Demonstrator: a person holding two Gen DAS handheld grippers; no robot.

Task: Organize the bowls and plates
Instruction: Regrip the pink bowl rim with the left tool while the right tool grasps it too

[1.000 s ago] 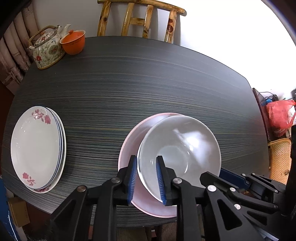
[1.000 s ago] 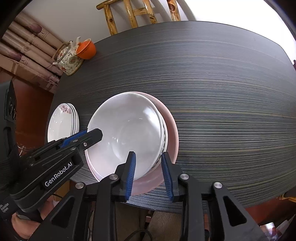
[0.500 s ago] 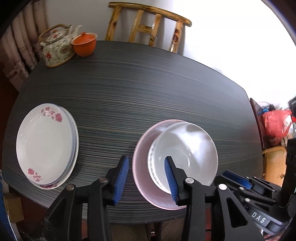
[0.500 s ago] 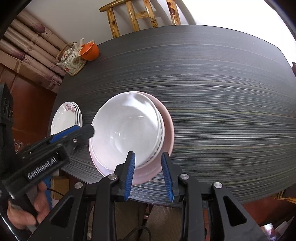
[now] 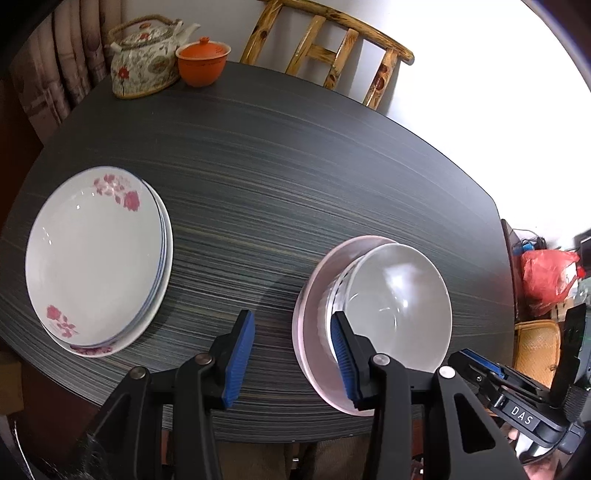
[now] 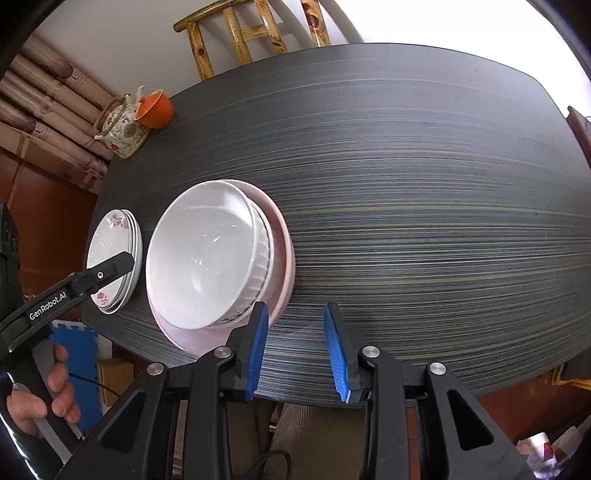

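White bowls (image 5: 399,306), nested one inside another, sit on a pink plate (image 5: 314,295) near the front edge of a dark, streaked table (image 5: 295,155). This is the left wrist view. The left gripper (image 5: 291,354) has its blue-padded jaws spread wide and grips nothing; its right pad (image 5: 341,354) overlaps the near rim of the bowl stack in the picture, though whether it touches cannot be told, while the other pad hangs over bare table. Well to the left lies a stack of white plates with red flowers (image 5: 92,258), also near the table's front edge. At the far left corner stand a floral teapot (image 5: 142,66) and an orange lidded cup (image 5: 202,61), just beside each other. A wooden chair (image 5: 332,48) stands behind the table. Part of the right gripper's black body shows at the lower right.

In the right wrist view, the same white bowls (image 6: 203,258) rest on the pink plate (image 6: 284,266) at the left of the table (image 6: 424,184). The right gripper (image 6: 295,350) is open wide and empty, its left pad just in front of the plate's near edge, its right pad over bare table. The flowered plates (image 6: 110,236) lie beyond the bowls at the left edge, partly hidden by the left gripper's black finger, which a hand (image 6: 44,402) holds. The teapot (image 6: 123,125), orange cup (image 6: 157,109) and chair (image 6: 251,33) sit at the far side.
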